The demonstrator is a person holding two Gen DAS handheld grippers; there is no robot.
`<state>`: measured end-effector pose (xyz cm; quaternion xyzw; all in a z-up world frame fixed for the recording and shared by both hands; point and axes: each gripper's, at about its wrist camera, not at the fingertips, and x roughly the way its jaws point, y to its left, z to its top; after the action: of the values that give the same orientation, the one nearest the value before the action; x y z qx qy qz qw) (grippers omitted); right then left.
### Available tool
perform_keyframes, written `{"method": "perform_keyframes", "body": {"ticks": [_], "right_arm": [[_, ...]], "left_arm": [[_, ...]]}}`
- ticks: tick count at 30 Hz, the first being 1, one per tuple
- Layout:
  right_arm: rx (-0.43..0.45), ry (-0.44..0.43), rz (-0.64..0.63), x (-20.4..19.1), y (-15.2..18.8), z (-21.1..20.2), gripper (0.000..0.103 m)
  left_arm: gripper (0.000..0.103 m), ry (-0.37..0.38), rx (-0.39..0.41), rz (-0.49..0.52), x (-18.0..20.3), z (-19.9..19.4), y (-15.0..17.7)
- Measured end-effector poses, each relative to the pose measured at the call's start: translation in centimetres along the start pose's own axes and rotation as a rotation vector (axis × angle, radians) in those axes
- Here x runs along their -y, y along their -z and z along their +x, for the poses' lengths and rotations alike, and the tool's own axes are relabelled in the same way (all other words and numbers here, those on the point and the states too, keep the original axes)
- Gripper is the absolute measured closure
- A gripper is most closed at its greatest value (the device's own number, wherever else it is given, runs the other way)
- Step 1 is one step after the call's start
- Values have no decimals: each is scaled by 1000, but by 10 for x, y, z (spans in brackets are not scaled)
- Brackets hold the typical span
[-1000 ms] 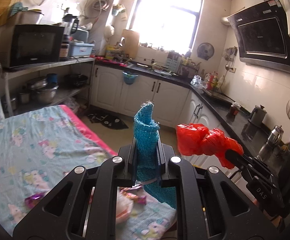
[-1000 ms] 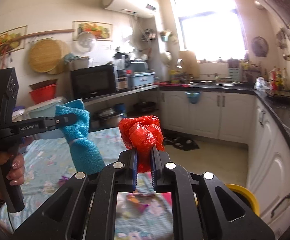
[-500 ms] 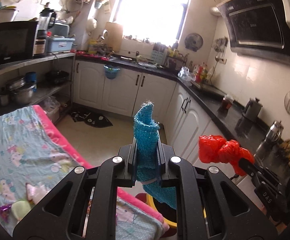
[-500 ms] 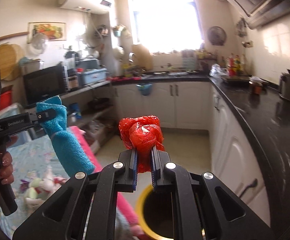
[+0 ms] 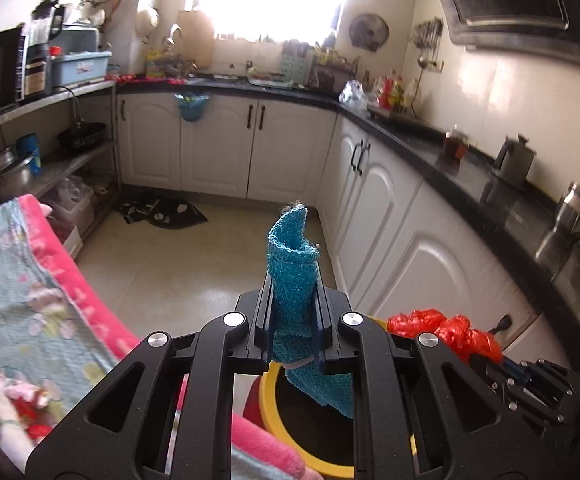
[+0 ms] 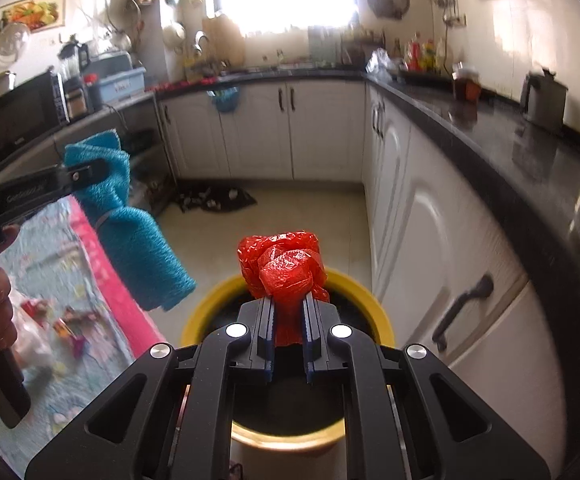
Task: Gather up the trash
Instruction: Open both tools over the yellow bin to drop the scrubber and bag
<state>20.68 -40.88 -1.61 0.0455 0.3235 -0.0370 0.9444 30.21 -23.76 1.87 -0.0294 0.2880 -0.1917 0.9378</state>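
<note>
My left gripper (image 5: 293,312) is shut on a blue towel cloth (image 5: 292,280), which hangs down over a yellow-rimmed trash bin (image 5: 267,404). The cloth also shows in the right wrist view (image 6: 137,232) at the left. My right gripper (image 6: 287,320) is shut on a crumpled red plastic bag (image 6: 283,268) and holds it above the bin (image 6: 364,292). The red bag also shows in the left wrist view (image 5: 446,332) at the lower right. More small trash (image 6: 65,320) lies on the table.
A table with a patterned blue cloth and pink edge (image 5: 85,296) stands left of the bin. White cabinets (image 5: 410,240) under a black counter (image 5: 470,176) run along the right and back. A dark mat (image 5: 165,212) lies on the tiled floor.
Both grippers have swung right and down, away from the table, and now hang over the yellow bin. Each still holds its item.
</note>
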Motion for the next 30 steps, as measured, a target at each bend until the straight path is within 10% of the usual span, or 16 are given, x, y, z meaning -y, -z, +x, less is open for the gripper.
{"method": "perform_keyframes", "body": {"ticks": [9, 14, 30], "right_arm": [[-87, -9, 13, 17, 22, 35, 89], [-120, -18, 30, 24, 31, 43, 67], [60, 17, -26, -11, 11, -6, 34]], "left_arm": [[86, 34, -94, 16, 10, 56, 25], [63, 79, -157, -27, 4, 70, 40], [15, 13, -100, -67, -35, -25, 36]]}}
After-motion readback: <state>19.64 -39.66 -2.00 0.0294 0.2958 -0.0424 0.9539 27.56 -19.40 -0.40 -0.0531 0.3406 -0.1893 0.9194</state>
